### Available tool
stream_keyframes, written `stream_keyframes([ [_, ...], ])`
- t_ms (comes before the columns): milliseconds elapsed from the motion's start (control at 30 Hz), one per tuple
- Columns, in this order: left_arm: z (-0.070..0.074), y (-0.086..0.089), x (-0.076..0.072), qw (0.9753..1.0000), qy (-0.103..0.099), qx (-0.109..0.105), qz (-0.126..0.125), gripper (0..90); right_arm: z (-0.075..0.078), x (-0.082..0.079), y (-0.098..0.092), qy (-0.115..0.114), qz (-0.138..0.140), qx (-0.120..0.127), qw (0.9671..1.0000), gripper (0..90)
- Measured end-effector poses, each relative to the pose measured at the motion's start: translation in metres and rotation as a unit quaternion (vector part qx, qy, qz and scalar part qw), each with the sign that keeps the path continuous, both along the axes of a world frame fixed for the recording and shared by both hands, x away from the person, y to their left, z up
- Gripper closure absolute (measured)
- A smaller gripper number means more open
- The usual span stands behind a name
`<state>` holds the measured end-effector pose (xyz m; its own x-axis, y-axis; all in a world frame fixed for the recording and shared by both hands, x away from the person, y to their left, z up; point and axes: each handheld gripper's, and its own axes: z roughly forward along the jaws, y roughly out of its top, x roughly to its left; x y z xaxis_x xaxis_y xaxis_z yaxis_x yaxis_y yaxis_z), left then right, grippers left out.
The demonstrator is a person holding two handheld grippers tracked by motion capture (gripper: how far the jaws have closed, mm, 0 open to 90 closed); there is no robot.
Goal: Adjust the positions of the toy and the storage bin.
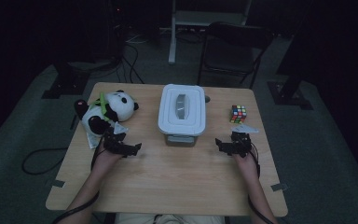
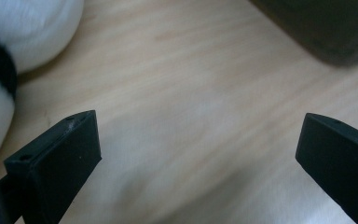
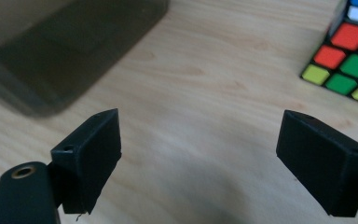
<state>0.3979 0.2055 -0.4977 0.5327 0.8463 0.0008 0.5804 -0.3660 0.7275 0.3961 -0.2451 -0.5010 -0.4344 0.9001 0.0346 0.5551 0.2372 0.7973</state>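
A black folding chair stands behind the table.

In the left gripper view, the panda plush is cut off by the left and top edges, and a dark, blurred box is cropped at the top right. In the right gripper view, the puzzle cube is cut by the right edge, and the box is blurred. In the high view, the box's contents are hidden beneath its white lid.
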Motion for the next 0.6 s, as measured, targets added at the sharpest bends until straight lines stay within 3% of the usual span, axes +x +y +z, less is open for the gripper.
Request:
stream_keyframes([
  [233, 0.005, -0.026, 0.02, 0.9998, -0.006, -0.001, -0.02, 0.6, 0.003, 0.017, 0.008, -0.002, 0.0, 0.006, 1.0, 13.6],
  [400, 0.005, -0.038, 0.039, 0.9998, -0.006, 0.003, -0.019, 0.6, 0.004, 0.03, 0.016, -0.007, -0.003, 0.013, 0.9999, 13.6],
  [600, 0.006, -0.05, 0.063, 0.9998, -0.003, 0.003, -0.018, 0.6, 0.001, 0.048, 0.019, -0.018, -0.033, 0.016, 0.9992, 13.6],
])
